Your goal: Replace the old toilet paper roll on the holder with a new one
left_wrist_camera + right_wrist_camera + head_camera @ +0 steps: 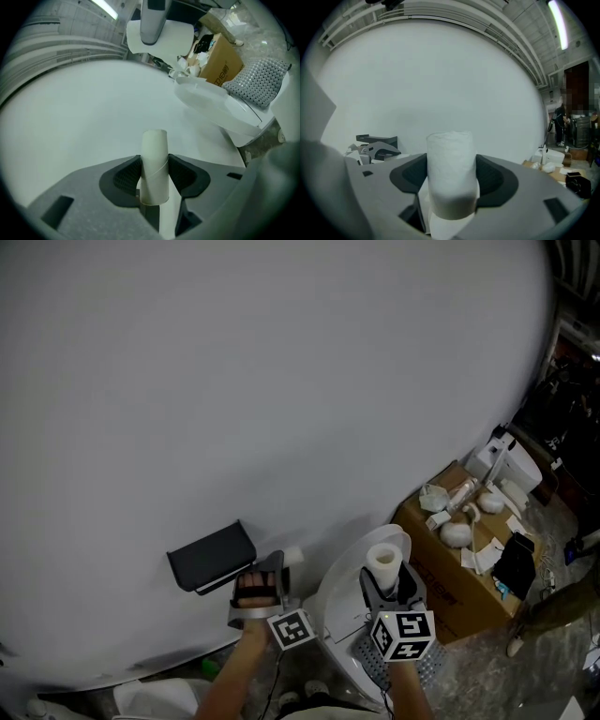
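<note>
old roll tube (153,164): bare pale cardboard, smooth, matt | new roll (451,173): soft white paper, fuzzy | holder (211,556): dark, matt, plastic-looking | wall (234,381): smooth matt white | box (448,582): brown cardboard

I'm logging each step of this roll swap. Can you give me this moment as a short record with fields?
left gripper: jaws shut on an empty cardboard tube
right gripper: jaws shut on a new toilet paper roll, held upright
holder: dark, on the wall, just left of the left gripper; no roll visible on it
toilet: white, beneath the right gripper
cardboard box: on the floor to the right, with small items on top
progress: old tube looks removed; new roll not yet mounted
</note>
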Action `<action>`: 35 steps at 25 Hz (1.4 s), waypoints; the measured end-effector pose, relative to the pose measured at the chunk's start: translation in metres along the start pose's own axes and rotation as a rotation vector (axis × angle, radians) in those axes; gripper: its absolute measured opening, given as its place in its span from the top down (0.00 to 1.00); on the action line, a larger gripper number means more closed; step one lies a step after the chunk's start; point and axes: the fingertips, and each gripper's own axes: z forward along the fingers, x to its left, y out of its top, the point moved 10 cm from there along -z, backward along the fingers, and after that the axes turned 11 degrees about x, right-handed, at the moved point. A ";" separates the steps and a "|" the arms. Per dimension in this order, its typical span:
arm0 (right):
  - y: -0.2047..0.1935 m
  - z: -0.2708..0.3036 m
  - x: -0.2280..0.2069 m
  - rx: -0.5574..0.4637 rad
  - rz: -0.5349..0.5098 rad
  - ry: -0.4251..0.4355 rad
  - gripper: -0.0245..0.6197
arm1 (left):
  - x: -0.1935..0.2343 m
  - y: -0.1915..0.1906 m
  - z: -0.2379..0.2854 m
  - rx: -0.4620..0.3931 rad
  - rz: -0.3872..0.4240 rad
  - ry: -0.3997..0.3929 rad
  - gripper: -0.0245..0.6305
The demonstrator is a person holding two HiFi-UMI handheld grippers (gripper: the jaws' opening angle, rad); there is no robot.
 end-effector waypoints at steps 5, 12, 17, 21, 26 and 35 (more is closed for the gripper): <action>-0.001 -0.001 -0.003 0.000 0.003 -0.005 0.49 | 0.019 0.007 -0.019 -0.110 -0.183 -0.011 0.68; 0.002 0.007 0.016 0.000 -0.011 0.041 0.49 | 0.056 -0.029 -0.045 -0.269 -0.736 -0.185 0.68; 0.004 0.010 0.035 -0.003 -0.029 0.088 0.49 | 0.087 -0.079 -0.069 -0.386 -1.106 -0.187 0.68; 0.005 0.015 0.052 -0.001 -0.044 0.125 0.49 | 0.105 -0.121 -0.085 -0.424 -1.291 -0.140 0.68; 0.004 0.021 0.074 0.008 -0.069 0.171 0.49 | 0.102 -0.169 -0.104 -0.396 -1.411 -0.039 0.68; 0.003 0.032 0.109 0.008 -0.088 0.242 0.49 | 0.096 -0.225 -0.128 -0.295 -1.507 0.120 0.68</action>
